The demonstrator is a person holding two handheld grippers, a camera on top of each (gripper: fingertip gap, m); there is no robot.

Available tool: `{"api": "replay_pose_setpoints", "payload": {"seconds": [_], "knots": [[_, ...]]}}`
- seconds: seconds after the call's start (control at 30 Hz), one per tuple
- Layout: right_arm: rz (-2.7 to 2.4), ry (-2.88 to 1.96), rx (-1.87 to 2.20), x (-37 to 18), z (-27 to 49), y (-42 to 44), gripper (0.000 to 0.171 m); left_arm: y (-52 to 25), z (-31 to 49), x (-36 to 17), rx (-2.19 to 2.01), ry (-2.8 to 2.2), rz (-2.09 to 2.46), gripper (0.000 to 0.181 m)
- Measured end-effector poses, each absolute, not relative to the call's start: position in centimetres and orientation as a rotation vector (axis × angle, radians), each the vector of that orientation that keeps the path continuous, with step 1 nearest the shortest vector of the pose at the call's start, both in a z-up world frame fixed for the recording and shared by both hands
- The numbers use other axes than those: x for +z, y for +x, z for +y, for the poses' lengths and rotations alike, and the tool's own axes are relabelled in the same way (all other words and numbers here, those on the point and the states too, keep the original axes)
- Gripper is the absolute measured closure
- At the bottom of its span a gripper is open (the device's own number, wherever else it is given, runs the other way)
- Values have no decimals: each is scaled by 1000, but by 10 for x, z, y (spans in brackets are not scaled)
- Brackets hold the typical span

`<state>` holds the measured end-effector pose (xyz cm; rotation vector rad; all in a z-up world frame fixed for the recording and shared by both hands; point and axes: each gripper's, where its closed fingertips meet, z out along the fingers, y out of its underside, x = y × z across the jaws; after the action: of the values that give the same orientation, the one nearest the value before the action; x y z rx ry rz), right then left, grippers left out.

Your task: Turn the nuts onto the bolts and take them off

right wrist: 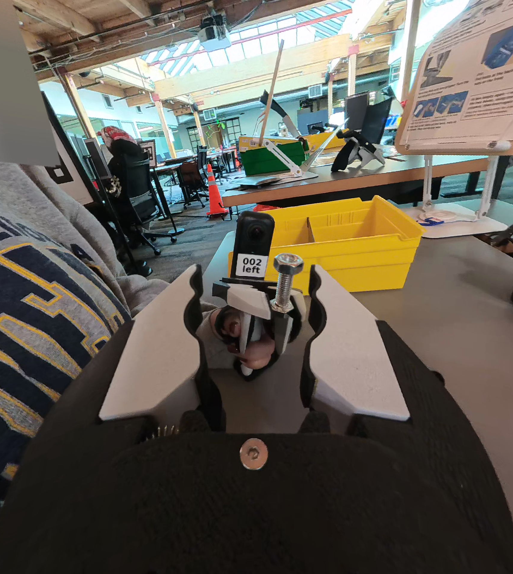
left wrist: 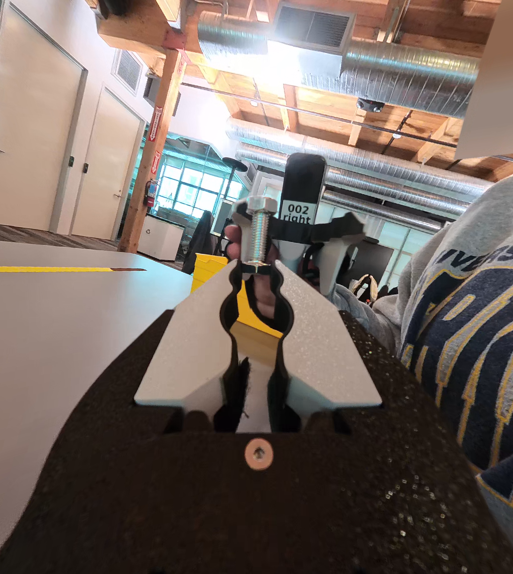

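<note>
Logged left gripper pinched nearly shut on the nut, by the fingertips only. Saw bolt standing upright out of the nut, head on top, nut at the far end of the shank; could not count turns engaged. Found right gripper spread wide and holding nothing, bolt between its fingers and closer to its right one, apparently not touching. Placed all this in the air above the table, in front of the yellow bin.

Judged risks:
- Closing off-centre on the shank and levering the nut out of the thin tip hold.
- Tilting the bolt and binding the thread.
- Spinning off the last turns unsupported and dropping the bolt onto the table.
</note>
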<state>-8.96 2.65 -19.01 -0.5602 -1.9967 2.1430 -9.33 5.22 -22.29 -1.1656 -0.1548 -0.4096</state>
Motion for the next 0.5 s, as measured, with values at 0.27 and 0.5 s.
{"api": "replay_pose_setpoints", "payload": {"seconds": [0.27, 0.5], "knots": [[-2012, -532, 2136, -191, 16, -88, 102, -89, 56, -225, -387, -1197, -131, 166], [-1969, -591, 2166, -193, 26, -94, 105, -90, 54, -225, -395, -1202, -130, 166]]}}
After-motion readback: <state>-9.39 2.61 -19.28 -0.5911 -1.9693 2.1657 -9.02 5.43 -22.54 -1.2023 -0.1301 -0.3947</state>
